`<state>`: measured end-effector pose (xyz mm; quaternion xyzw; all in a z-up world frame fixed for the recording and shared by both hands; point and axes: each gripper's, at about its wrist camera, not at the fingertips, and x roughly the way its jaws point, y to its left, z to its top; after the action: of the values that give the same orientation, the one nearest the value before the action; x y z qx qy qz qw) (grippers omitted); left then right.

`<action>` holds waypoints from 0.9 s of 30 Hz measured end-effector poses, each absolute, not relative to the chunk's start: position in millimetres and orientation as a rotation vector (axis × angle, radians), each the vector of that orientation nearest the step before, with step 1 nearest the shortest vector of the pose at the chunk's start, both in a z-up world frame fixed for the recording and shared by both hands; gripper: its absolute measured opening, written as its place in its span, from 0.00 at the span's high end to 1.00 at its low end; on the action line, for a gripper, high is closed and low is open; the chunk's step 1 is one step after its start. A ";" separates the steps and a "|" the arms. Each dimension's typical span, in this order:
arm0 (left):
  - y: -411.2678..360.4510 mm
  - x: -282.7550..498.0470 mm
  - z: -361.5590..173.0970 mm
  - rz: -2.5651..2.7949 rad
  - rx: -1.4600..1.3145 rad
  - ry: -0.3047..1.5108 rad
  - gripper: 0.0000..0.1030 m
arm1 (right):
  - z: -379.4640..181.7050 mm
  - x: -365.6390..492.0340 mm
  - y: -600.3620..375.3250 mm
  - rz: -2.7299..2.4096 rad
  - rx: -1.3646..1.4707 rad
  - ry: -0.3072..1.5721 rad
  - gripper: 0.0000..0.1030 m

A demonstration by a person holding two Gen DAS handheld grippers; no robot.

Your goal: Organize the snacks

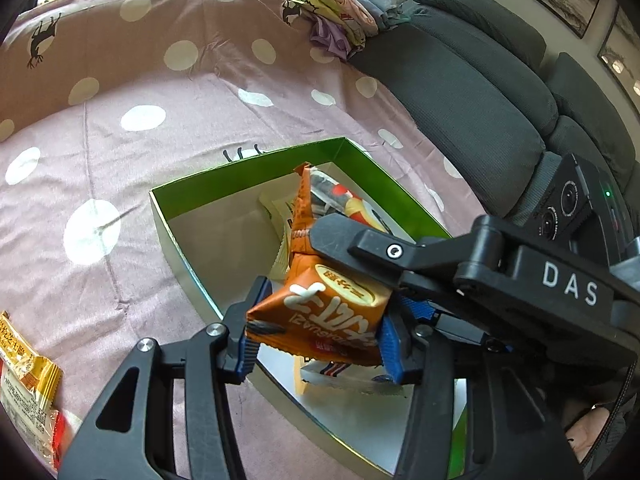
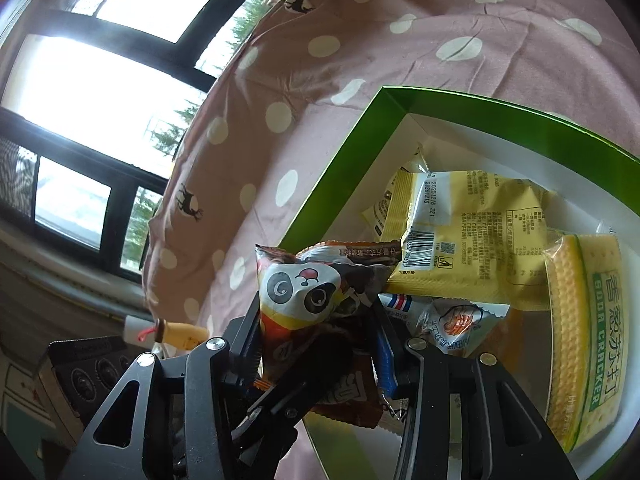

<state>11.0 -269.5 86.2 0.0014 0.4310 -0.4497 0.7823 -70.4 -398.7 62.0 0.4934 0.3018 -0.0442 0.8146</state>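
A green box (image 1: 240, 176) with a white inside lies on a pink dotted sheet (image 1: 120, 200). My left gripper (image 1: 322, 336) hangs over the box's near side, blue pads pressed on an orange snack packet (image 1: 320, 312). From the right, one finger (image 1: 344, 236) of my right gripper crosses just above it and grips a second packet (image 1: 308, 200) standing upright. In the right wrist view my right gripper (image 2: 316, 336) is shut on that panda-print packet (image 2: 308, 292) at the corner of the box (image 2: 360, 140). The left gripper's black finger (image 2: 288, 392) and its orange packet (image 2: 352, 400) show just below.
In the box lie yellow packets (image 2: 480, 232), a cracker pack (image 2: 592, 320) and a white-blue packet (image 2: 452, 320). Loose yellow packets (image 1: 28, 360) rest on the sheet at left. Grey sofa cushions (image 1: 480, 100) rise on the right, folded clothes (image 1: 340, 12) behind. A window (image 2: 100, 80) is left.
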 end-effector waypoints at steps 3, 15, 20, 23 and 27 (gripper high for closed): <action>-271.2 5.0 88.3 -0.960 0.030 0.911 0.45 | 64.9 -71.5 -397.5 -0.108 1.037 0.643 0.54; -210.4 -10.1 120.0 -0.851 -0.029 0.842 0.14 | 86.6 -91.9 -393.8 -0.182 0.979 0.548 0.38; -166.0 -16.2 124.3 -0.737 -0.069 0.862 0.14 | 101.9 -98.7 -385.3 -0.177 0.944 0.483 0.36; -133.0 -22.6 125.3 -0.643 -0.085 0.861 0.13 | 109.4 -97.1 -374.7 -0.155 0.904 0.485 0.36; -86.8 -33.5 123.0 -0.468 -0.075 0.828 0.05 | 119.8 -90.7 -354.4 -0.139 0.824 0.503 0.34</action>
<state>-33.5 -86.8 123.0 -0.0363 0.3986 -0.2250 0.8884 -90.7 -354.4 119.8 0.3957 0.2418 -0.0669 0.8835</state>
